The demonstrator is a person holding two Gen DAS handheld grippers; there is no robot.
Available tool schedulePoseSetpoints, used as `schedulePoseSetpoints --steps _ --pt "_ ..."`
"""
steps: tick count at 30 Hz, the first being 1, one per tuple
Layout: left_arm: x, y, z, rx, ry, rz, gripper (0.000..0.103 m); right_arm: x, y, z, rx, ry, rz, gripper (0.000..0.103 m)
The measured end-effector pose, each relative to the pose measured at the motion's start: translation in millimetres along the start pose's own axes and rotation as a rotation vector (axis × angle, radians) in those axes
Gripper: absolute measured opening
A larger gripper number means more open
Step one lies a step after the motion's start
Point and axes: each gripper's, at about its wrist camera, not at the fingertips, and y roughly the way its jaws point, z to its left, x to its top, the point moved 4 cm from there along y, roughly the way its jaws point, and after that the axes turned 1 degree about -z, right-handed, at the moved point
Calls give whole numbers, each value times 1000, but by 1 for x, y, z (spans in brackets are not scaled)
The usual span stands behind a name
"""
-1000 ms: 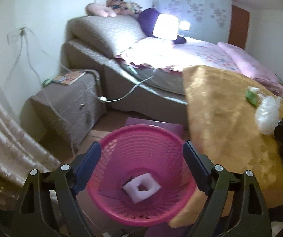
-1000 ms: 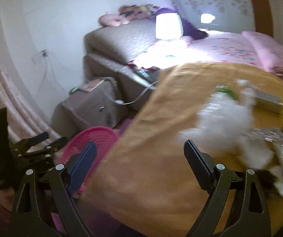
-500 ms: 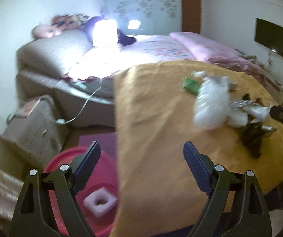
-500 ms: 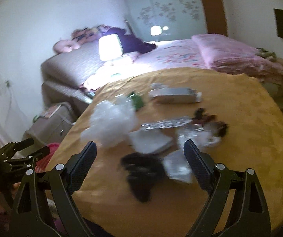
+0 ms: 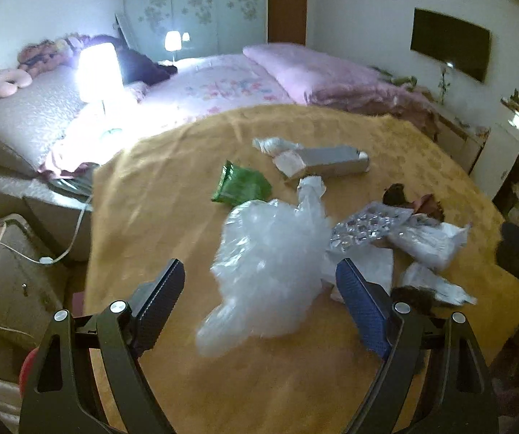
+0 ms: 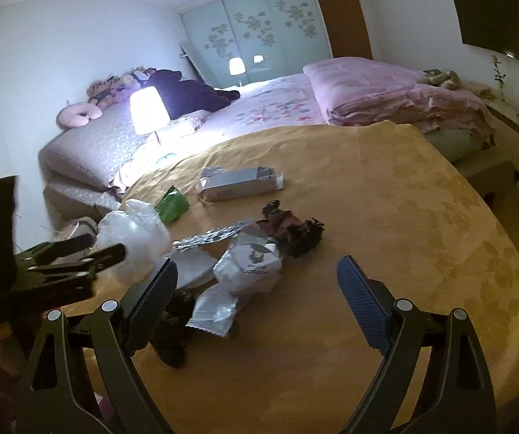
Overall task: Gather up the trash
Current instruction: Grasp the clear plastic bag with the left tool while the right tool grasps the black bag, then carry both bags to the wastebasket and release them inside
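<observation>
Trash lies on the golden tablecloth [image 5: 172,195]. A crumpled clear plastic bag [image 5: 270,264] sits right ahead of my open, empty left gripper [image 5: 259,300]. A green wrapper [image 5: 239,186], a grey carton [image 5: 328,161], a foil blister sheet [image 5: 368,226] and white wrappers [image 5: 429,242] lie beyond. My right gripper [image 6: 257,294] is open and empty over a white crumpled wrapper [image 6: 248,267], with dark scraps [image 6: 292,229] and a flat white packet [image 6: 212,311] close by. The left gripper shows in the right wrist view [image 6: 107,253], beside the plastic bag [image 6: 132,235].
A bed with pink bedding [image 6: 368,86] and a lit lamp [image 6: 149,110] stands behind the table. A bedside cabinet [image 5: 9,271] is at the left. A sliver of the pink basket [image 5: 26,369] shows at the lower left. A dark screen [image 5: 449,49] hangs on the right wall.
My left gripper swung right, from over the pink basket on the floor to the plastic bag on the table. My right gripper moved right and forward over the trash pile.
</observation>
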Motion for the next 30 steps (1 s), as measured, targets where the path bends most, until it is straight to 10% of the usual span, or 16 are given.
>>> schedulePoseSetpoints --steps 10,22,30 --pt "-2 26 3 -76 -62 38 45 -8 5 17 60 -39 30 87" --pt "-20 -25 30 -37 -107 -3 42 -33 7 83 240 -198 106 78" --pt "-46 -54 57 23 -127 2 42 -50 40 86 197 -228 211 67"
